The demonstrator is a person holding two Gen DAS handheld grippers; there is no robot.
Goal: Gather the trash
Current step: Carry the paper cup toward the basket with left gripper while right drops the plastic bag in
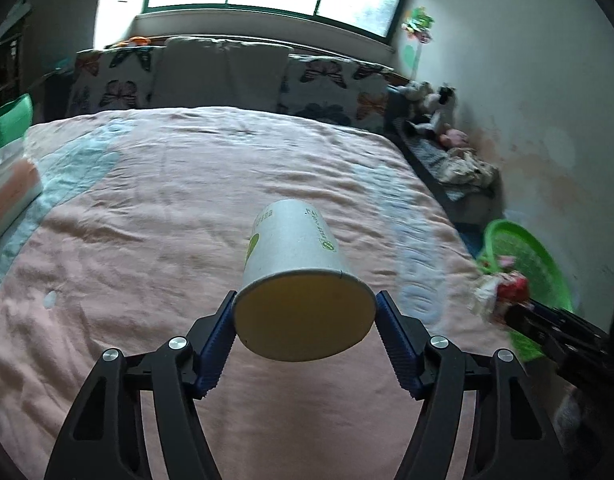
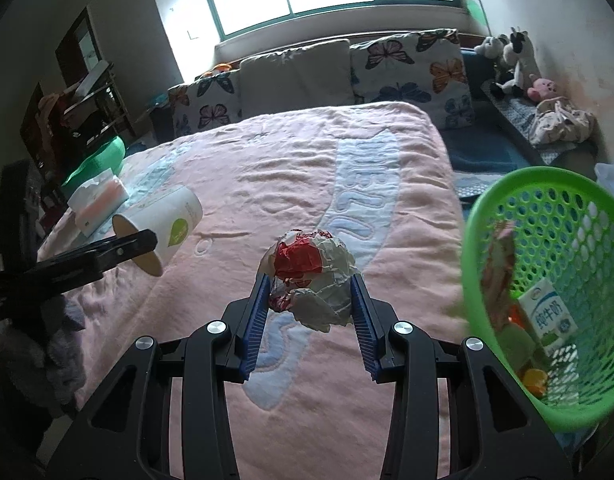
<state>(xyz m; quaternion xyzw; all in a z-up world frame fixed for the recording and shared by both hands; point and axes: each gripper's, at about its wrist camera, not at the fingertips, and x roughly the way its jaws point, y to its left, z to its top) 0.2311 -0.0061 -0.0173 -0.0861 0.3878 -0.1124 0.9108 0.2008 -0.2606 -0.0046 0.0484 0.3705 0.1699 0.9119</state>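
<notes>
- Left claw [image 1: 305,334] is gripping the cup [image 1: 295,256] near its open rim, one blue pad on each side; the mouth is facing the camera and the base is pointing away. The cup is hanging clear above the bed [image 1: 167,200].
- Judgement: the cup is light, thin-walled paper. It is stiffest at the rolled rim, so the present hold is the sound one; harder pressure lower on the wall is likely to be ovalling or creasing it. It appears empty, so spillage is not a concern.
- Right claw [image 2: 312,298] is clamping the wad [image 2: 311,276] of crumpled white and red paper between its pads, also above the bed.
- Judgement: the wad is very light, soft and springy. It is giving under the pads, not resisting, so a hold across its thickest middle is best; loose flaps at its lower edge are offering no secure purchase.
- The basket [image 2: 503,196], green and perforated, is standing just right of the right claw, beside the bed edge, already containing a carton [image 2: 549,312] and other scraps.
- A tissue pack [image 2: 101,200] is lying at the far left of the bed.
</notes>
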